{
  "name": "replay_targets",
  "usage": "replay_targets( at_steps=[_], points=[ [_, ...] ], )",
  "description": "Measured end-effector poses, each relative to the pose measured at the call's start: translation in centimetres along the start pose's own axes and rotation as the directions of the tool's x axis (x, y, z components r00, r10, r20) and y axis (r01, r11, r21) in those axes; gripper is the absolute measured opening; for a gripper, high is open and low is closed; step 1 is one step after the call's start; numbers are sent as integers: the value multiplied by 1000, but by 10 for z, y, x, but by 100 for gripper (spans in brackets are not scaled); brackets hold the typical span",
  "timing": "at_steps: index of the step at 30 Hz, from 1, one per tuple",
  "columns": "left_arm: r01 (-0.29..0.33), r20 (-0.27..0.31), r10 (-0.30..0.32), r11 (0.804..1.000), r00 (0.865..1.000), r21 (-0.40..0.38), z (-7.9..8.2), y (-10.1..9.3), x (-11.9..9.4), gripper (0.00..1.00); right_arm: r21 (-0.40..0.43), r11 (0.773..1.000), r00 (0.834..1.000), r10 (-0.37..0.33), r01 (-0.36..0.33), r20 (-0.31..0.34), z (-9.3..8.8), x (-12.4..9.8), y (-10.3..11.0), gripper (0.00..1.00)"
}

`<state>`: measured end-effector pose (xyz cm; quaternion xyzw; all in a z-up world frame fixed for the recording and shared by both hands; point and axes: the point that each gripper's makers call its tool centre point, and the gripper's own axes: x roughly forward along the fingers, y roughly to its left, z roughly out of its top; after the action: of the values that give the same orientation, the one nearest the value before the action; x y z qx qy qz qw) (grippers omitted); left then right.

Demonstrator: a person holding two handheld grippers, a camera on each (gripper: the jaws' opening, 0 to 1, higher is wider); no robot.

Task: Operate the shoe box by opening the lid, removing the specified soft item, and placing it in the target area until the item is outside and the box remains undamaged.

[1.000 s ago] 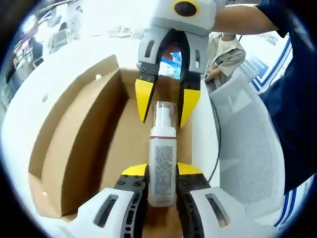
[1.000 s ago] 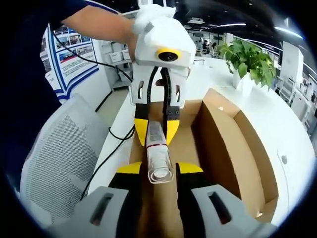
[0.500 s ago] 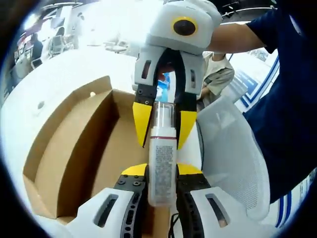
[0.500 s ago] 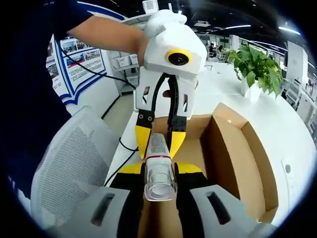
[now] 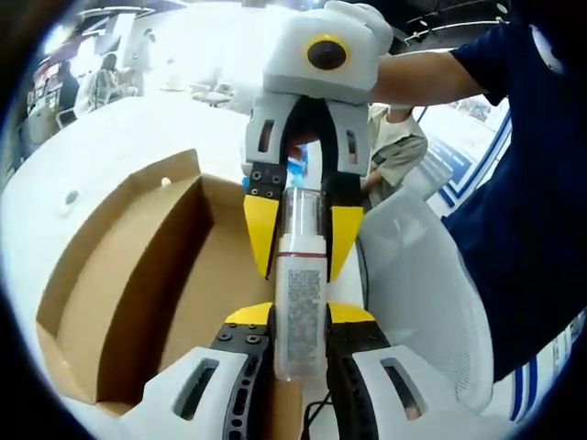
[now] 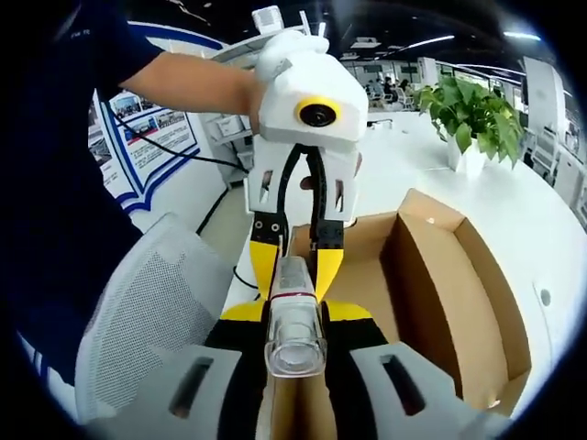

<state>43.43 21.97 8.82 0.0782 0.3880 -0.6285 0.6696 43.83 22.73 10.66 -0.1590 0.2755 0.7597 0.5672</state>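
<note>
Left gripper view: box [image 5: 119, 293] lid open; we hold the bottle [image 5: 301, 312] lifted above the box floor, placing not yet done. Left gripper [image 5: 301, 323] clamps its base narrow. Right gripper [image 5: 301, 240] flanks the clear cap [image 5: 303, 213], nearly closed; contact looks likely, unconfirmed.

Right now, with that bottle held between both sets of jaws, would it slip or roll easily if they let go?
Probably. The white cylindrical plastic bottle with a clear cap looks smooth, so it may slip. Its round body would likely roll inside the open brown cardboard box. It looks rigid, not floppy.
</note>
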Motion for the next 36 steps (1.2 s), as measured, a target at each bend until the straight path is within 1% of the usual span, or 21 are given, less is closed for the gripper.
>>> replay_targets(
  at_steps=[2,4,8,12,13,15,16,18,19,20,21,22,23,24,28,29,30,32,33,35,36],
  points=[
    [6,5,-6,1000,1000,-7,1,-3,1,18,1,1000,1000,5,-5,-1,0,0,1,20],
    [10,10,-10,999,1000,-35,1,-4,1,18,2,1000,1000,6,-6,2,1,-1,1,20],
    [-1,19,1,1000,1000,-26,2,-1,0,19,8,1000,1000,0,0,6,1,-2,0,19],
    [-1,25,2,999,1000,-33,4,-1,-1,20,39,999,1000,6,-6,6,2,-4,0,19],
    [4,20,-3,999,1000,-42,3,-1,-1,21,49,999,1000,7,-7,9,3,-6,-1,19],
    [-1,3,1,999,1000,-32,0,-3,0,29,58,998,1000,7,-8,6,4,-7,-1,19],
    [0,-1,0,1000,1000,-31,-3,-3,-1,32,46,999,1000,1,-1,0,4,-8,-2,19],
    [-18,-2,18,1000,1000,-25,-6,-1,-2,36,59,998,1000,5,-5,-6,4,-10,-3,19],
    [-18,1,18,1000,1000,-24,-7,-2,-4,33,58,998,1000,2,-1,-15,2,-10,-4,19],
    [-11,3,11,1000,1000,-29,-7,-4,-5,26,47,999,999,-4,6,-41,-2,-12,-5,19],
    [-27,10,28,999,1000,-28,-6,-1,-6,26,55,998,999,-1,3,-38,-2,-11,-4,18],
    [-29,1,29,998,1000,-48,-9,2,-9,28,70,998,998,-3,7,-58,-7,-11,-6,18],
    [-34,1,34,998,999,-48,-10,3,-10,29,65,998,998,-11,16,-69,-9,-11,-8,18],
    [-46,5,46,998,999,-46,-11,3,-11,30,64,998,996,-13,19,-91,-13,-12,-8,18],
    [-60,30,62,997,998,-49,-10,-1,-17,30,57,998,993,-22,29,-117,-16,-16,-8,18],
    [-69,39,71,997,997,-46,-10,-2,-20,30,41,998,991,-37,42,-132,-16,-19,-10,18],
    [-78,50,81,996,995,-50,-9,-1,-22,31,50,998,990,-30,38,-140,-16,-21,-9,18],
    [-97,76,101,994,992,-55,-7,-3,-28,32,32,998,987,-47,53,-151,-14,-26,-11,18],
    [-106,80,111,992,991,-62,-7,-5,-31,32,38,998,985,-49,56,-167,-13,-33,-11,18],
    [-128,94,133,990,987,-61,-7,-8,-36,35,22,997,982,-67,72,-178,-12,-39,-13,18],
    [-142,96,148,988,984,-67,-8,-8,-38,37,28,997,981,-70,76,-183,-10,-45,-14,18]
  ],
)
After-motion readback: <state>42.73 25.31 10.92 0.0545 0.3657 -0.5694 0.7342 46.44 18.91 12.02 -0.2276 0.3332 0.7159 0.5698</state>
